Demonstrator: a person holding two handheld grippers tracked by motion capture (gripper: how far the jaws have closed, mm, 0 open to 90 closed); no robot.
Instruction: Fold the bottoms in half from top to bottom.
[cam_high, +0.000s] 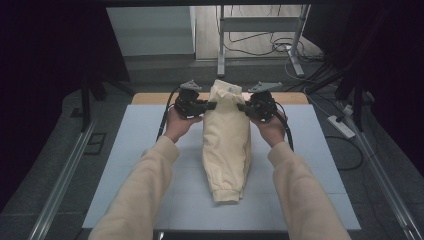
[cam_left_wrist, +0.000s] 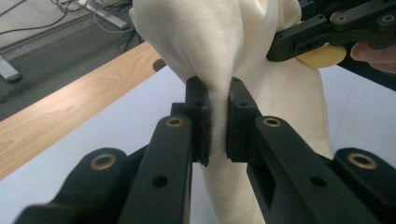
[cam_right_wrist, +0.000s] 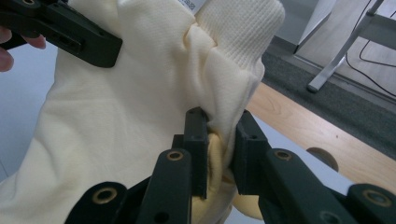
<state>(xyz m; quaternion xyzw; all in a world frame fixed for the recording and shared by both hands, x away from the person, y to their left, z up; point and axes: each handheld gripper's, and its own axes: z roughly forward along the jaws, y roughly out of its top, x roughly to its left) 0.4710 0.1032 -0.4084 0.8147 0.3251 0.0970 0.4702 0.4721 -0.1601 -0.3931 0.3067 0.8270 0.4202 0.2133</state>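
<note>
I have the cream garment (cam_high: 226, 137) pinched in my left gripper (cam_high: 209, 105) and right gripper (cam_high: 242, 106) (soft, floppy, light), so I grip near the ribbed end.

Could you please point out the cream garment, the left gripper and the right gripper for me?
cream garment (cam_high: 227, 145): high view, middle of its hanging body.
left gripper (cam_left_wrist: 218, 116): left gripper view, between its fingertips, clamped on fabric.
right gripper (cam_right_wrist: 222, 140): right gripper view, between its fingertips, pinching bunched fabric.

Both my forearms reach forward, hands level and facing each other. My left gripper (cam_high: 209, 105) has its jaws clamped tight on cloth pinched between them; my right gripper (cam_high: 241, 106) mirrors it, jaws gripping a bunched fold.
</note>
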